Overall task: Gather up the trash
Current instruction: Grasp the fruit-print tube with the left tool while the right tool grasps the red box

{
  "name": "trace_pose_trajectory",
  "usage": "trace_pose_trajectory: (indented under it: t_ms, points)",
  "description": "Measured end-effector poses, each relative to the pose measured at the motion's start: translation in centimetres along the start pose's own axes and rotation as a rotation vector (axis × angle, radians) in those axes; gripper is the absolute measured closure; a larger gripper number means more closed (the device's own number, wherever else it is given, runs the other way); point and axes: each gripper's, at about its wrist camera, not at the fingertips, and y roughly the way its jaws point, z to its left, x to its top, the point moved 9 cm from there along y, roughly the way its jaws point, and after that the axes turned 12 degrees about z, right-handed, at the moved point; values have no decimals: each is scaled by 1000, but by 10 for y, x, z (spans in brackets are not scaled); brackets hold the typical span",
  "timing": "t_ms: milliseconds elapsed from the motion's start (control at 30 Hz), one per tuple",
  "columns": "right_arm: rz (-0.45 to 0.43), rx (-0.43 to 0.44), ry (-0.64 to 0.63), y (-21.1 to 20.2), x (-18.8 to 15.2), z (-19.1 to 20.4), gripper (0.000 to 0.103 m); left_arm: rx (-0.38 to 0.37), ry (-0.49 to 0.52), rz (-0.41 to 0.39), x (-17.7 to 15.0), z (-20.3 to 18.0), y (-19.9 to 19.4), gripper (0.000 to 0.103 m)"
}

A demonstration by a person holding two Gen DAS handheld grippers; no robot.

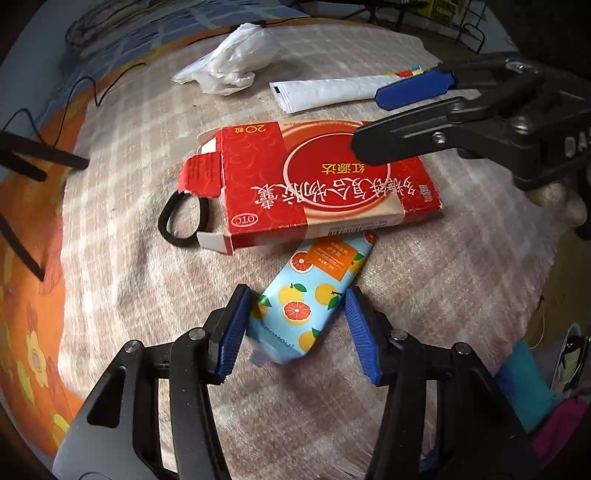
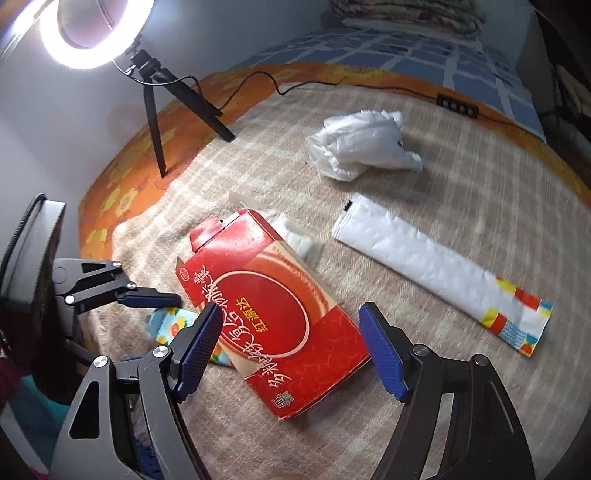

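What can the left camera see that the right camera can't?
Only the left wrist view shows the black hair tie beside the torn end of the red box.

Only the right wrist view shows the glowing ring light on its tripod and the cable's black switch.

Both show the red box, the fruit-print pack, the white plastic bag, the long white wrapper, and the left gripper and right gripper, both open.
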Motion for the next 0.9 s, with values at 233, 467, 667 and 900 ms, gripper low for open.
trace_pose_trajectory:
  t_ms: [233, 467, 667, 900]
  points:
    - [5, -26, -76, 1, -1, 9, 23, -8, -63, -15, -17, 19, -5, 62]
    - [68, -67, -209, 22, -1, 32, 22, 7, -128, 1, -50, 42, -12, 63]
    - [69, -167, -319, 34, 8, 39, 18, 12, -134, 5, -57, 46, -16, 59]
    - [101, -160, -337, 42, 14, 36, 15, 27, -113, -1, -41, 45, -8, 41]
